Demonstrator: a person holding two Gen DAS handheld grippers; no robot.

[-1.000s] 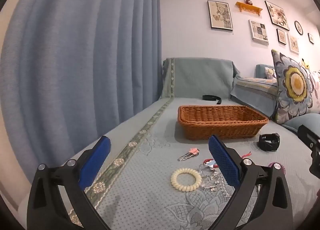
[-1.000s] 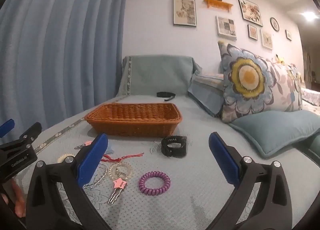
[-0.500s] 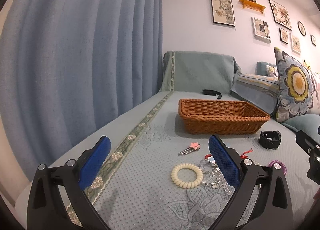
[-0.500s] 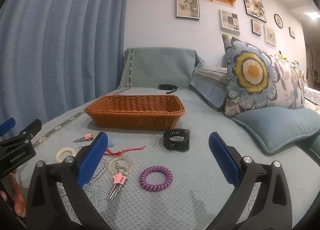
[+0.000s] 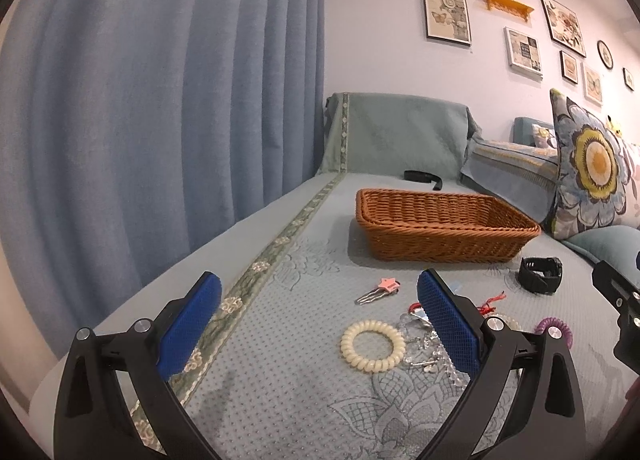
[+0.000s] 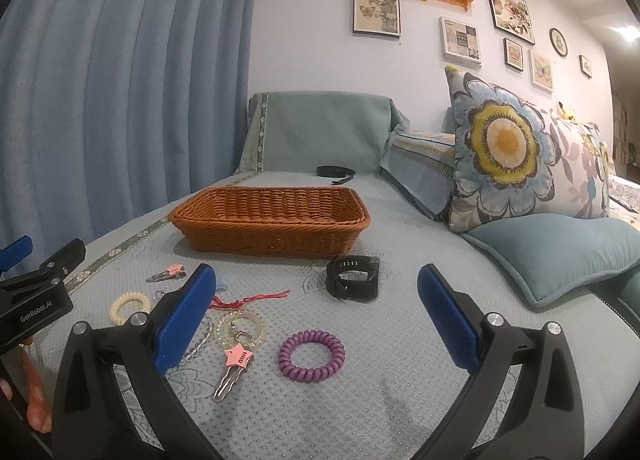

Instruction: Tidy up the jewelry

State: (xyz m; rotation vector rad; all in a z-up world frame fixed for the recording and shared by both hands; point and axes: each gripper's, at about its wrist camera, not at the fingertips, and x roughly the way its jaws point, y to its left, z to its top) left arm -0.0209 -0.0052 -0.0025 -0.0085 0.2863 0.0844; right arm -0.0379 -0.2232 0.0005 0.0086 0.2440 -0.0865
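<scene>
Both claws spread wide and empty, left claw (image 5: pixel 318 310) and right claw (image 6: pixel 316 302) poised low above the sofa cover (image 6: pixel 400 400), presumably to leave room to drop over a flat piece. Scattered near, well short of the wicker basket (image 6: pixel 270 220) waiting empty beyond: cream coil bracelet (image 5: pixel 373 345), purple coil bracelet (image 6: pixel 311 355), star hair clip (image 6: pixel 234 370), black watch (image 6: pixel 354 278). Nothing gathered yet; likely the purple coil first, lying between the right fingers' line.

One basket (image 6: pixel 268 216), three coil hair ties (image 6: pixel 312 355), two star clips (image 6: pixel 236 360), one watch (image 6: pixel 354 278)
</scene>
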